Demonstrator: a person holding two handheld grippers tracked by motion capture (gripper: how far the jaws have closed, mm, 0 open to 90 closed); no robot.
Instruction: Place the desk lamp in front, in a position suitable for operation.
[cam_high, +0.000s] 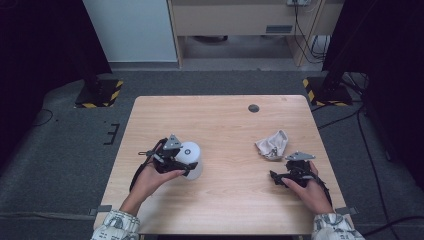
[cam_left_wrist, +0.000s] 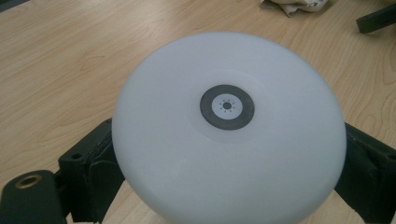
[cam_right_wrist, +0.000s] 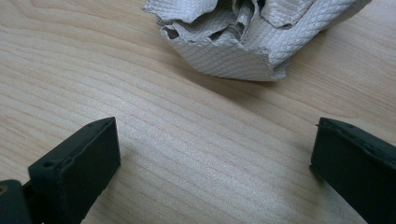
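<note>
**Gripping a white lamp while a crumpled towel waits nearby**

Clamping the white dome-topped lamp (cam_high: 192, 159) from 2 sides, the left gripper (cam_high: 181, 162) holds it at the left half of the wooden table (cam_high: 225, 125), near the person's edge. In the left gripper view its 2 black jaws press against opposite flanks of the lamp (cam_left_wrist: 229, 135), whose smooth rounded top carries a dark grey ring with a small sun-like mark at its centre. The lamp stands on the tabletop, upright as far as the high view shows. The left hand (cam_high: 150, 181) wraps the gripper's handle from behind.

At the right half of the table, the right gripper (cam_high: 284, 176) sits low over the wood, with its jaws spread wide apart and nothing between them. In the right gripper view bare wood grain lies between the 2 jaws, and the crumpled paper towel (cam_right_wrist: 252, 32) rests just beyond their tips, not touching either. From above, the paper towel (cam_high: 273, 145) lies just ahead of that gripper, well apart from the lamp.
</note>
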